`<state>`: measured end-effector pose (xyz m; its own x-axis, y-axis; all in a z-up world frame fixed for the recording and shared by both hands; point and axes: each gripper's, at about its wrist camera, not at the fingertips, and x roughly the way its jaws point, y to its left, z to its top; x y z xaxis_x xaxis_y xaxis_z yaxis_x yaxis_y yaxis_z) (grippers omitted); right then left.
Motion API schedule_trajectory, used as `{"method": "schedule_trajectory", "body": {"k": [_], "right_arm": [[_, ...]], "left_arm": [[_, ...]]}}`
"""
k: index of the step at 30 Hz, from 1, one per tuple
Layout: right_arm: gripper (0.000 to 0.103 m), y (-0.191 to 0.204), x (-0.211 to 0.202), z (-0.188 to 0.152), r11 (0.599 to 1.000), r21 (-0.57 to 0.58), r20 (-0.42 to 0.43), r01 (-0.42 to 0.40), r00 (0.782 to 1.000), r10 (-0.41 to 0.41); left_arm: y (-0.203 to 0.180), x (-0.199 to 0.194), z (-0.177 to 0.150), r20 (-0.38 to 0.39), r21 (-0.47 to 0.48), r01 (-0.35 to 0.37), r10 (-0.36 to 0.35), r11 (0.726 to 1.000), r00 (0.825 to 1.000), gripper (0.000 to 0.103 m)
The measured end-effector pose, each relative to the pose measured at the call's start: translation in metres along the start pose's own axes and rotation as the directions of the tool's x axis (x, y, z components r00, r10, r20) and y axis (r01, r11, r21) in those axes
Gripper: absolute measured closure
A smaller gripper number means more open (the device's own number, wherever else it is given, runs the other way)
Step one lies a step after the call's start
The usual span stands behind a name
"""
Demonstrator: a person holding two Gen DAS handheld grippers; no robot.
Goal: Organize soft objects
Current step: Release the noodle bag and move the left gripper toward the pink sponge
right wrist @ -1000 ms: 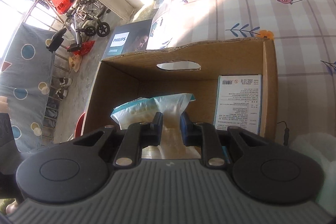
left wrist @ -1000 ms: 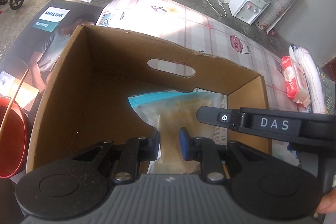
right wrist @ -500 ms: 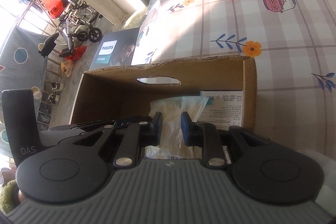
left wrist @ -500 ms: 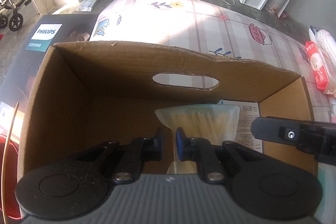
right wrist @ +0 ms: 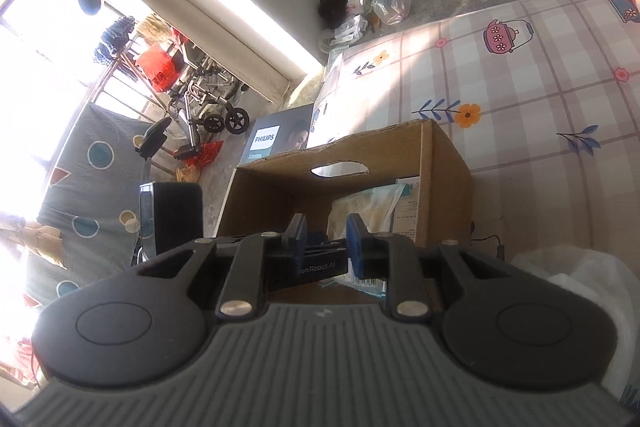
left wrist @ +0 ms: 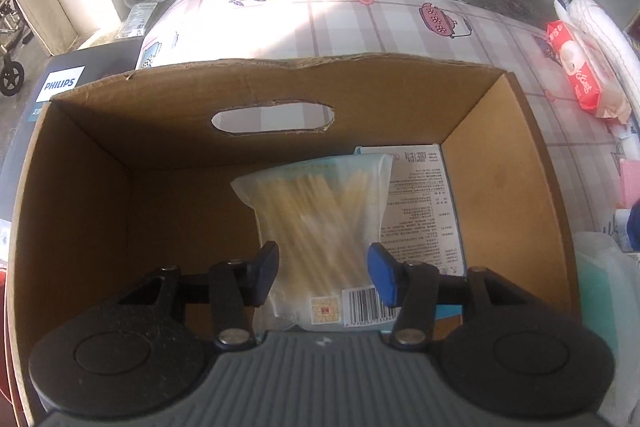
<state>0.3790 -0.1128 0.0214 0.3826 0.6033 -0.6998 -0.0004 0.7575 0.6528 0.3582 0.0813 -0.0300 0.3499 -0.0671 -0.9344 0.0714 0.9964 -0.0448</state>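
Left gripper jaws opening, releasing the pouch inside the box; right gripper narrow, empty; red pack at two o'clock remains.

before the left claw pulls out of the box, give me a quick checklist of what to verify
1. Left claw letting go: ok, its jaws are opening and the pads stand clear of the bag.
2. Clear plastic bag of yellow sticks inside the brown cardboard box: ok, partly over the white printed packet.
3. Bag lying flat: cannot tell.
4. Right claw out of the box: ok, nothing between its pads.
5. Free floor left in the box: ok, left side bare.
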Motion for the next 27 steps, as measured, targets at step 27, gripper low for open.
{"method": "schedule_trajectory", "body": {"k": [27], "right_arm": [[0.062, -0.179, -0.244, -0.019, 0.911, 0.177, 0.305, 0.373, 0.859, -0.411]], "left_arm": [[-0.132, -0.119, -0.011, 0.227, 0.145, 0.243, -0.272, 0.959, 0.935, 0.015]]}}
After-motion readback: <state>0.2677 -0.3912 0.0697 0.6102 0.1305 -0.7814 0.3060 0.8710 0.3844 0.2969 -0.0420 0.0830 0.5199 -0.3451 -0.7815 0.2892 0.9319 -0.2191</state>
